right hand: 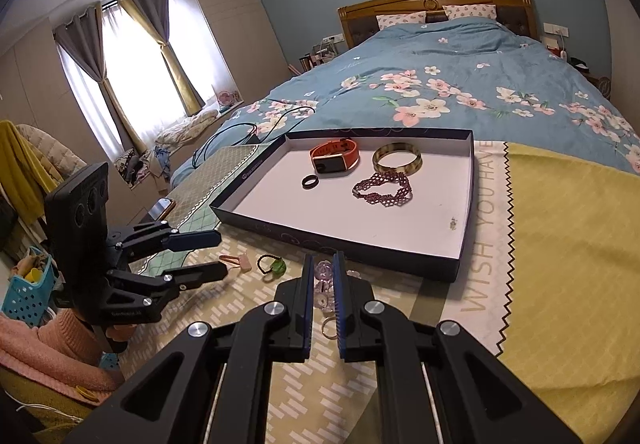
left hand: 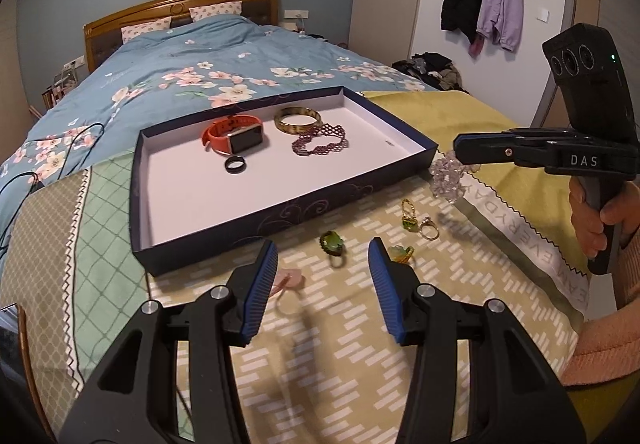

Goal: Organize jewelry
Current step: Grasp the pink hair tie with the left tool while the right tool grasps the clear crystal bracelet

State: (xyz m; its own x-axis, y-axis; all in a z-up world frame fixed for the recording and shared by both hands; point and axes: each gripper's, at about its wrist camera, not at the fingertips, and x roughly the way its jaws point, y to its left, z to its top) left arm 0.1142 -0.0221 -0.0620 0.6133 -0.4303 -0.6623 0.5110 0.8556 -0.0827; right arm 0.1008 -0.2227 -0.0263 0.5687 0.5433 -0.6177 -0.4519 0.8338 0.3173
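A shallow dark blue box [left hand: 248, 222] [right hand: 466, 244] with a white floor lies on the bed cloth. In it are an orange watch [left hand: 234, 134] [right hand: 334, 156], a brown bangle [left hand: 298, 119] [right hand: 397, 157], a dark red beaded bracelet [left hand: 320, 140] [right hand: 383, 189] and a black ring [left hand: 235, 165] [right hand: 311, 181]. My right gripper [right hand: 323, 276] [left hand: 460, 150] is shut on a clear crystal bracelet [left hand: 447, 180] [right hand: 325, 286], held just off the cloth before the box's near right corner. My left gripper [left hand: 323, 260] [right hand: 220, 254] is open and empty above a green stone ring [left hand: 333, 243] [right hand: 276, 267].
Loose on the cloth are a gold ring [left hand: 429, 228], a green and gold pendant [left hand: 408, 214], a green and yellow ring [left hand: 400, 254] and a pink clip [left hand: 290, 280] [right hand: 239, 261]. Black cables [right hand: 256, 126] trail on the blue quilt left of the box.
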